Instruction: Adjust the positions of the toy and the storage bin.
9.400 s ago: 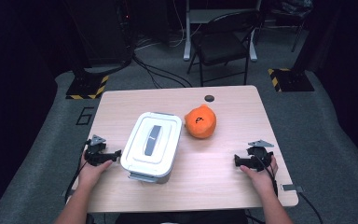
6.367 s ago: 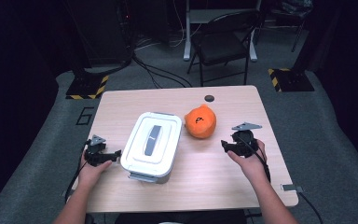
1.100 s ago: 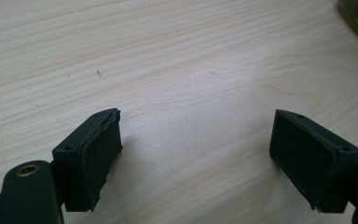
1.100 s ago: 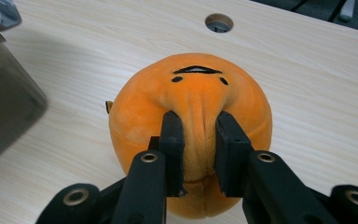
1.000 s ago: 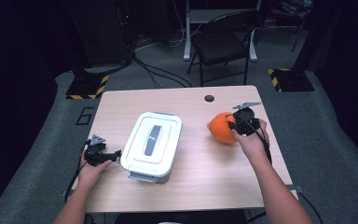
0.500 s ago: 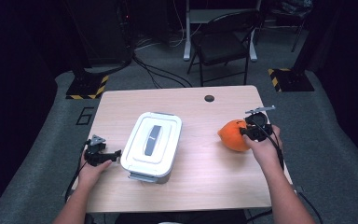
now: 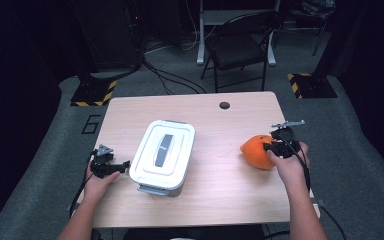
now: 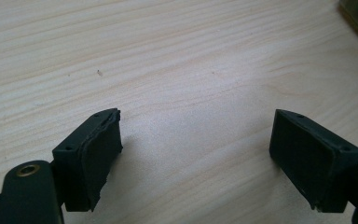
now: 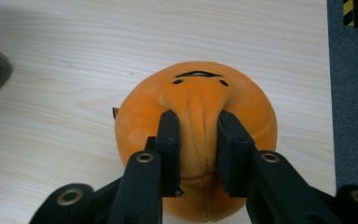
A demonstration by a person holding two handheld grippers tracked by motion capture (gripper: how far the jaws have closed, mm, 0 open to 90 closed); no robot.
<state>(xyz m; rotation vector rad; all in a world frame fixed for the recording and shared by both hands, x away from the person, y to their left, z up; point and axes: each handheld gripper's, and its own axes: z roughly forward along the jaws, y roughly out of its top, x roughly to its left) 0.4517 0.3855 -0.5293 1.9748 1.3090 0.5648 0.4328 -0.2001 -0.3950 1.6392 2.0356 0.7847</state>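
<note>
An orange plush ball [image 7: 257,151] with a small stitched face [image 9: 199,77] rests at the right side of the wooden table [image 7: 220,120]. My right gripper [image 7: 271,146] is shut on it, both jaws pinching a fold of its fabric [image 9: 198,140]. A white lidded container [image 7: 163,155] with a grey handle strip sits left of centre. My left gripper [image 7: 121,165] lies low by the container's left side, open, with only bare wood [image 8: 191,93] between its jaws.
A round cable hole [image 7: 224,105] sits near the table's far edge. Beyond the table stand a black chair [image 7: 240,50] and floor cables. The table's right edge [image 9: 328,84] runs close to the plush ball, with grey carpet past it.
My right gripper reached the plush ball, shut on it, and has carried it from the table's centre back toward the right edge. The left gripper and the container stayed put.
</note>
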